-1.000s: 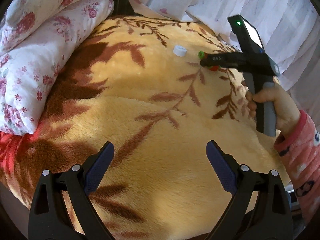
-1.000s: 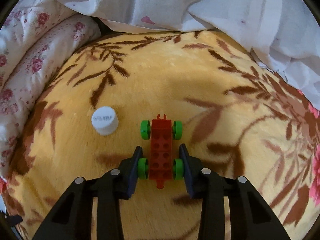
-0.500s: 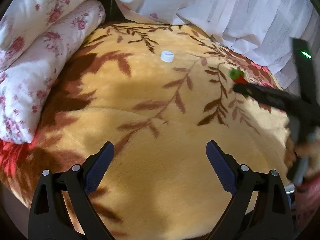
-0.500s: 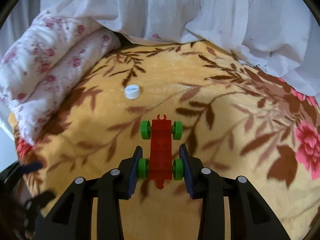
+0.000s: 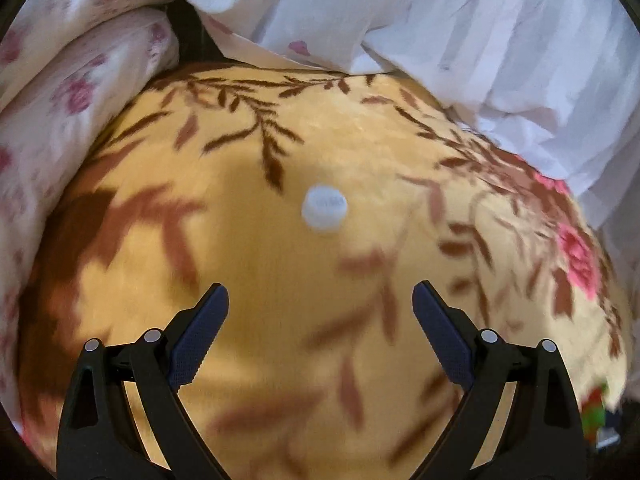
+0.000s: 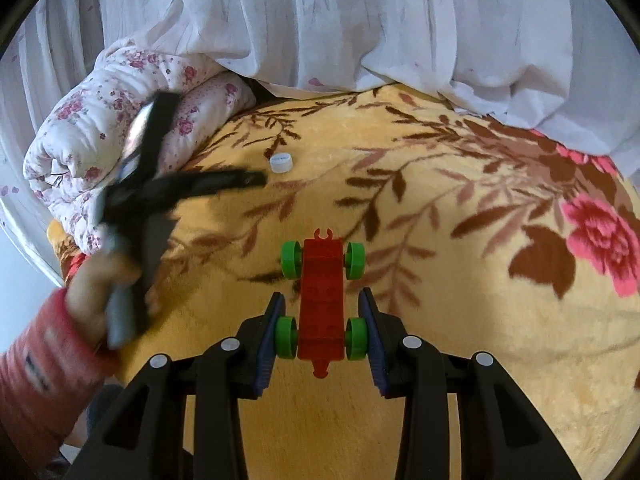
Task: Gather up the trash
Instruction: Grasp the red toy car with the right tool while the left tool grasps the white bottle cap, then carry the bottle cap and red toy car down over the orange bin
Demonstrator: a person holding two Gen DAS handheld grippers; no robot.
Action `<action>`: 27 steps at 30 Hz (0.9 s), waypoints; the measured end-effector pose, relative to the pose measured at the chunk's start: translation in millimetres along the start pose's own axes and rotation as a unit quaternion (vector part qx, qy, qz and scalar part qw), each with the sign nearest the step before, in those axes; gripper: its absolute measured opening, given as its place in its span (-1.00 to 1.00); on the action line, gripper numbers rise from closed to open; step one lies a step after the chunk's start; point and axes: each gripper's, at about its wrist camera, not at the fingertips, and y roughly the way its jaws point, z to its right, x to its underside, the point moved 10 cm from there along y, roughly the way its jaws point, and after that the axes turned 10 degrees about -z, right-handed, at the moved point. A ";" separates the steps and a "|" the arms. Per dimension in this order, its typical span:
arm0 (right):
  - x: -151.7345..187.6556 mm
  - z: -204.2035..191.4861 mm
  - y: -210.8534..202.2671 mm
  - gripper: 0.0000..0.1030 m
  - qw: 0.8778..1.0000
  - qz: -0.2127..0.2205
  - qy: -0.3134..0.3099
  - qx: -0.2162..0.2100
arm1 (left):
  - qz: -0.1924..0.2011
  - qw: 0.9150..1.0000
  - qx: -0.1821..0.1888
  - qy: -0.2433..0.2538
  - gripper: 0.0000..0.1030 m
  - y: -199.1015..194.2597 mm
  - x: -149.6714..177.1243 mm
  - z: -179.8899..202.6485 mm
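A white bottle cap lies on the yellow leaf-patterned blanket, a short way ahead of my left gripper, which is open and empty. The cap also shows in the right wrist view, just past the left gripper's tips. My right gripper is shut on a red toy car with green wheels, held above the blanket.
A rolled floral quilt lies along the blanket's left side. White sheer fabric bunches along the far edge. The blanket's pink flower print is at the right. A hand in a red sleeve holds the left gripper.
My right gripper has lifted the red car and pulled it back from the cap. My left gripper has moved in toward the white cap, which now sits closer and centred.
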 end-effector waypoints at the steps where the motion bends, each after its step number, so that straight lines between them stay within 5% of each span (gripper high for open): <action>1: 2.3 1.4 0.2 -0.26 1.000 -0.001 0.002 -0.002 | 0.000 1.000 -0.003 0.001 0.76 5.1 -6.1 -0.2; 6: 7.7 10.5 4.3 -0.26 1.000 -0.008 0.011 -0.010 | -0.007 0.999 -0.032 0.001 0.75 32.8 -35.7 -1.1; 10: 6.1 12.4 6.6 -0.26 1.000 -0.008 0.012 -0.015 | -0.007 0.998 -0.069 0.015 0.53 45.0 -48.1 -3.3; 12: 5.1 12.0 7.9 -0.26 1.000 -0.008 0.012 -0.020 | -0.009 0.995 -0.092 0.028 0.36 49.5 -51.2 -3.3; 16: 3.6 10.1 8.9 -0.26 1.000 -0.008 0.011 -0.026 | -0.011 0.994 -0.102 0.040 -0.36 51.2 -50.5 -2.6; 27: 8.5 4.1 -5.1 -0.26 1.000 -0.001 0.012 -0.027 | 0.000 0.993 -0.097 0.062 -0.40 17.8 -27.4 12.2</action>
